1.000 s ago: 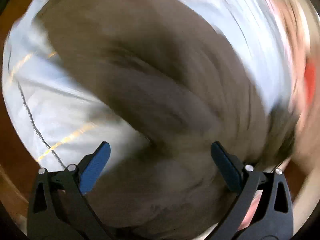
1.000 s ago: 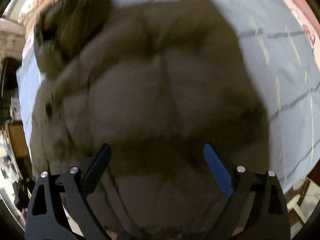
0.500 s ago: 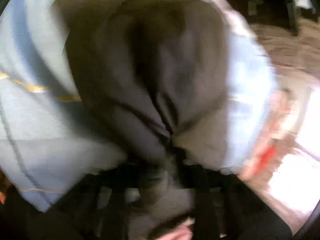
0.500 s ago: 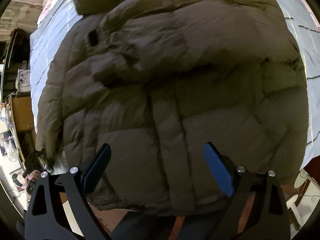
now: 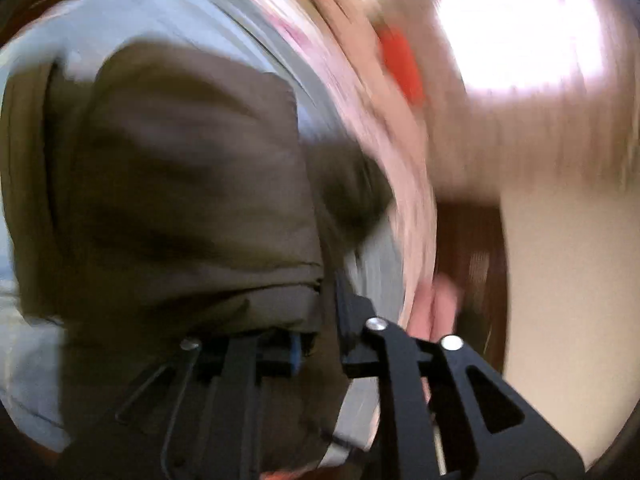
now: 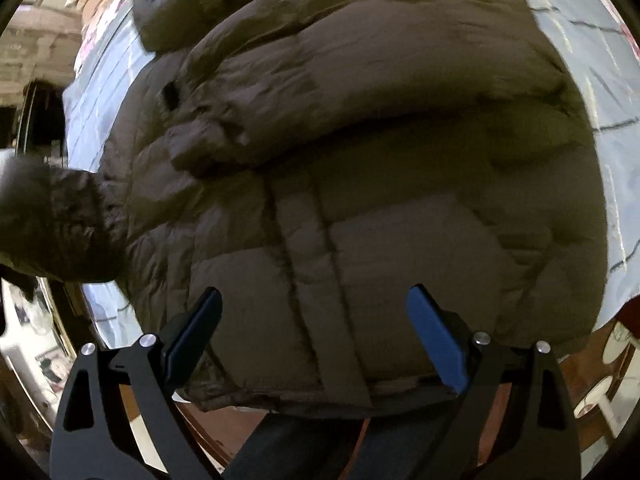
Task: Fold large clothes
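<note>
Brown puffer jacket (image 6: 360,184) lies spread on the bed's light blue sheet (image 6: 592,92). Right gripper (image 6: 316,332) hovers over its hem — fingers spread, holding nothing. Left gripper (image 5: 316,344) — view blurred — fingers pressed together on a jacket fold (image 5: 192,208).

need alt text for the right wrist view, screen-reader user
A brown puffer jacket lies spread over a light blue checked bedsheet, filling most of the view, with one sleeve folded across its chest. The right gripper hangs open above the jacket's hem, its blue-padded fingers holding nothing.
</note>
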A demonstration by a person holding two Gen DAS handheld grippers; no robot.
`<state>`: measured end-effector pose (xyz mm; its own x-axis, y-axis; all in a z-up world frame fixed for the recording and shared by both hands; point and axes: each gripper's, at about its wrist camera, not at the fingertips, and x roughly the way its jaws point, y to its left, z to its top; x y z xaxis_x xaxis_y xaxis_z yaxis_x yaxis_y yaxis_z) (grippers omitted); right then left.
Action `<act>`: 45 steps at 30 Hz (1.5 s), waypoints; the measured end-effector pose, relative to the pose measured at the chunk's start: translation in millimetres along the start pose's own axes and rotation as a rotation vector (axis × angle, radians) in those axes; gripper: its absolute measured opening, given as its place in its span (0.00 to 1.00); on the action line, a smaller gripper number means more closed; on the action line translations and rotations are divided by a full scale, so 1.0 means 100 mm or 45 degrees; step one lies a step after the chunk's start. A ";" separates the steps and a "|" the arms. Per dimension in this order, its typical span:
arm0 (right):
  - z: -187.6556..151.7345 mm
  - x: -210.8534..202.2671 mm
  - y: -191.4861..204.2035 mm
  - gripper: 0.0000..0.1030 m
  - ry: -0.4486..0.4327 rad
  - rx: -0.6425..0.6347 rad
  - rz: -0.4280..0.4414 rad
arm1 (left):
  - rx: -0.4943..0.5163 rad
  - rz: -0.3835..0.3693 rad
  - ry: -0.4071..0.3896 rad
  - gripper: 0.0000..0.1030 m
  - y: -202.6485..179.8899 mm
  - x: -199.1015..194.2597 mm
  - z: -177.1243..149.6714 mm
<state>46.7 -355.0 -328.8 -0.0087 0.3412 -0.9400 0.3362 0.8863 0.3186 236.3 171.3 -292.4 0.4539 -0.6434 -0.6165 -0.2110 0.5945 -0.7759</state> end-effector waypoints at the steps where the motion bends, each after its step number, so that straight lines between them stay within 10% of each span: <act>1: 0.01 -0.03 -0.08 0.91 -0.004 0.016 0.002 | 0.061 0.018 0.092 0.21 -0.23 0.38 -0.08; 6: 0.08 -0.23 -0.60 0.91 -0.041 0.120 -0.019 | 0.131 0.243 0.451 0.60 -0.51 1.75 -0.79; 12: 0.24 -0.36 -1.06 0.95 -0.080 0.229 0.001 | 0.167 0.389 0.425 0.87 -0.51 1.70 -1.30; 25: 0.98 0.36 -0.55 0.99 0.037 0.148 0.113 | 0.025 0.911 0.376 0.91 0.60 1.63 -1.50; 28: 1.01 0.51 -0.16 0.46 0.090 0.022 0.117 | -0.040 0.970 0.358 0.91 0.95 1.58 -1.54; 31: 1.04 0.35 0.39 0.34 0.021 -0.212 0.056 | -0.049 1.036 0.312 0.91 1.16 1.62 -1.40; 38: 1.56 0.06 1.02 0.33 -0.131 -0.318 0.003 | -0.107 1.093 0.183 0.91 1.41 1.59 -0.81; 42: 1.74 0.49 0.73 0.42 0.015 -0.230 -0.155 | -0.096 1.090 0.193 0.91 1.41 1.63 -0.64; 45: 1.66 0.40 0.46 0.51 -0.004 -0.140 -0.032 | -0.060 1.076 0.177 0.91 1.27 1.53 -0.66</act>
<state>218.3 -352.9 -372.3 -0.0127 0.3175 -0.9482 0.2304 0.9236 0.3063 221.8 115.9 -494.3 0.0184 -0.0482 -0.9987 -0.4681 0.8822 -0.0512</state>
